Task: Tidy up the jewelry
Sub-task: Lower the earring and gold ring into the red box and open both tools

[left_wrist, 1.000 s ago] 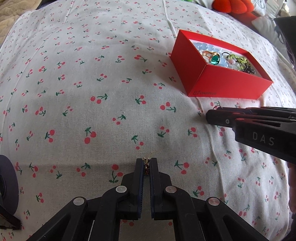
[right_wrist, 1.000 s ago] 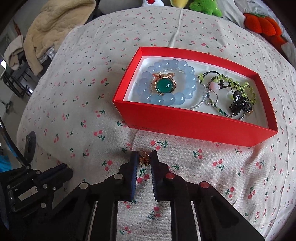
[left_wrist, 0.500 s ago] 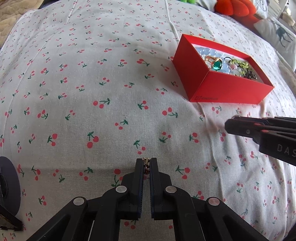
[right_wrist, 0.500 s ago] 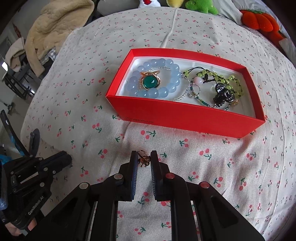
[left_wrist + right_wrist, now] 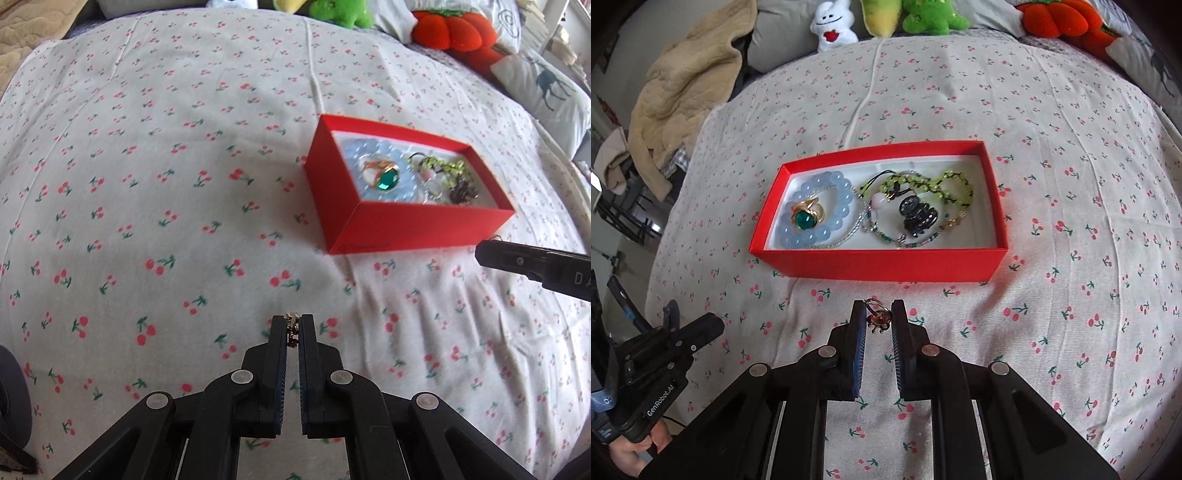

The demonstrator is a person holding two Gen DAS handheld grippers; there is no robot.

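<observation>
A red box (image 5: 886,264) (image 5: 417,227) lies on the cherry-print bedspread. It holds a pale blue bead bracelet (image 5: 827,236), a gold ring with a green stone (image 5: 806,218), a green bead bracelet (image 5: 938,184) and a dark charm (image 5: 918,216). My right gripper (image 5: 879,319) is shut on a small gold ring (image 5: 879,319), held above the cloth just in front of the box. My left gripper (image 5: 293,326) is shut on a small gold piece of jewelry (image 5: 293,325), well left of the box. It shows in the right wrist view (image 5: 701,328) at lower left.
Plush toys (image 5: 931,16) and an orange pumpkin cushion (image 5: 1060,20) line the far edge of the bed. A beige blanket (image 5: 676,96) hangs at the far left. A pillow (image 5: 546,92) lies at the right edge. A black round object (image 5: 11,398) sits at lower left.
Both grippers have risen and pulled back from the bedspread, each still holding its piece. The box now appears farther off and more fully in view.
</observation>
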